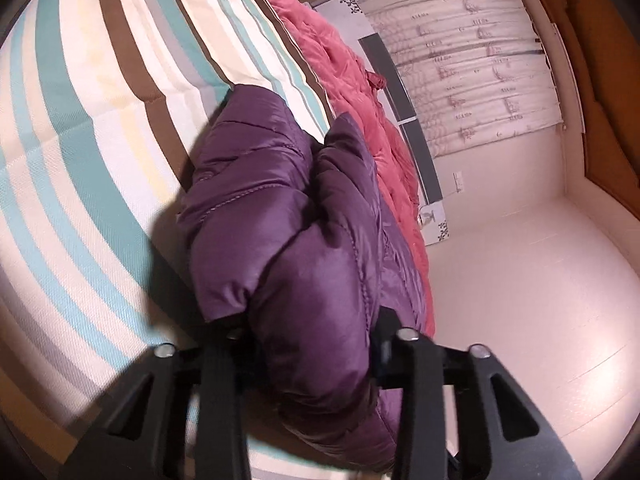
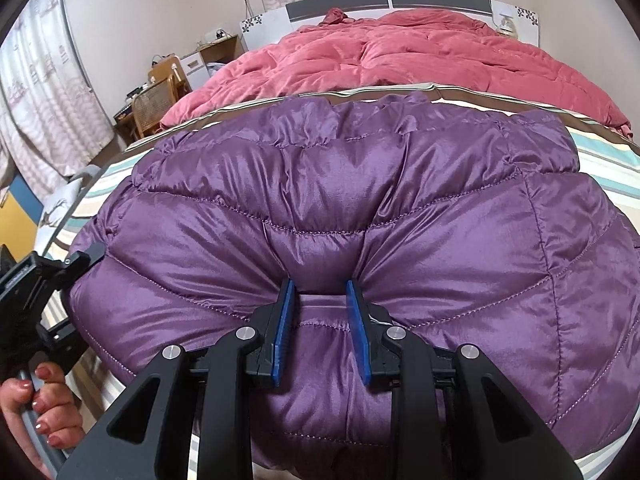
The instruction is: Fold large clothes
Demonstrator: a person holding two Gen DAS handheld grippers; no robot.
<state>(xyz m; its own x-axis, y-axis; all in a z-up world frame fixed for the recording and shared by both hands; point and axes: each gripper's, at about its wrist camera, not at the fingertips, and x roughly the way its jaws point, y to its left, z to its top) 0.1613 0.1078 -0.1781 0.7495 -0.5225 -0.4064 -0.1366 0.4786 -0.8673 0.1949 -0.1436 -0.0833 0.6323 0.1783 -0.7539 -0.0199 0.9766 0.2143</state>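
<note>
A puffy purple quilted jacket point(image 2: 340, 200) lies bunched on the striped bedsheet point(image 2: 600, 152). My right gripper point(image 2: 320, 292) is shut on a fold of it near the front edge, and the blue pads point(image 2: 286, 312) pinch the fabric between them. In the left wrist view the jacket point(image 1: 280, 220) bulges up between the black fingers of my left gripper point(image 1: 308, 320) and hides the fingertips. From the right wrist view the left gripper point(image 2: 86, 258) clamps the jacket's left edge, with a hand point(image 2: 44, 412) on its handle.
A pink quilt point(image 2: 400, 52) is heaped at the far end of the bed against the grey and white headboard point(image 2: 360, 0). A wicker chair point(image 2: 154, 100) and a desk stand by the curtains. Pale floor point(image 1: 520, 280) runs along the bedside.
</note>
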